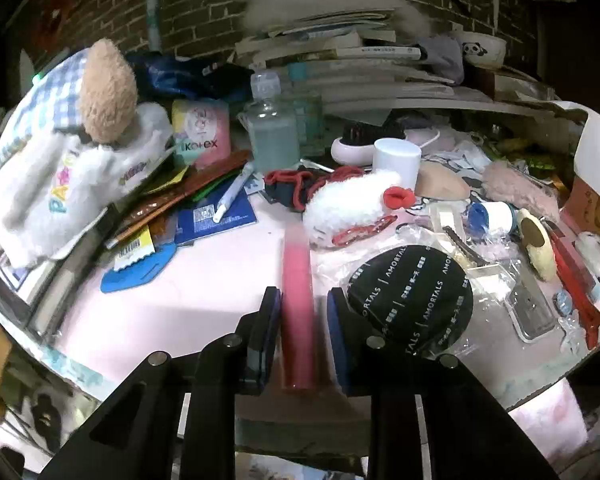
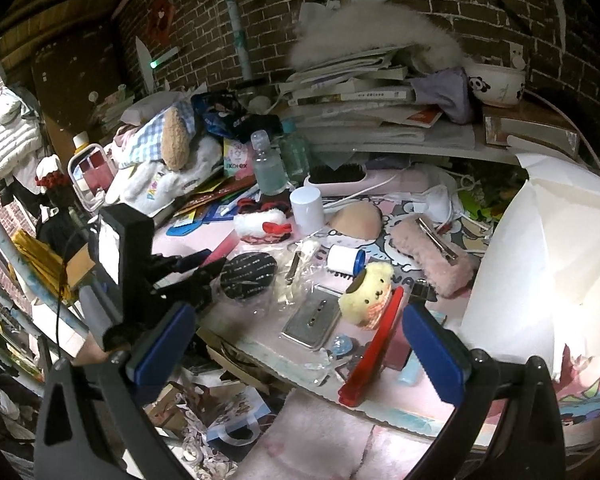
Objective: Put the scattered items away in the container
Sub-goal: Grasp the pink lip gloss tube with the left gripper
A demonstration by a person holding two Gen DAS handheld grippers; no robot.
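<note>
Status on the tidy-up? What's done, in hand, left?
Done: nothing visibly; I can't see into the white container. In hand: left gripper is shut on a pink tube; right gripper is open and empty, above the red clip. Left: black round pouch, yellow plush, white cup, pink fuzzy case and more on the table.
</note>
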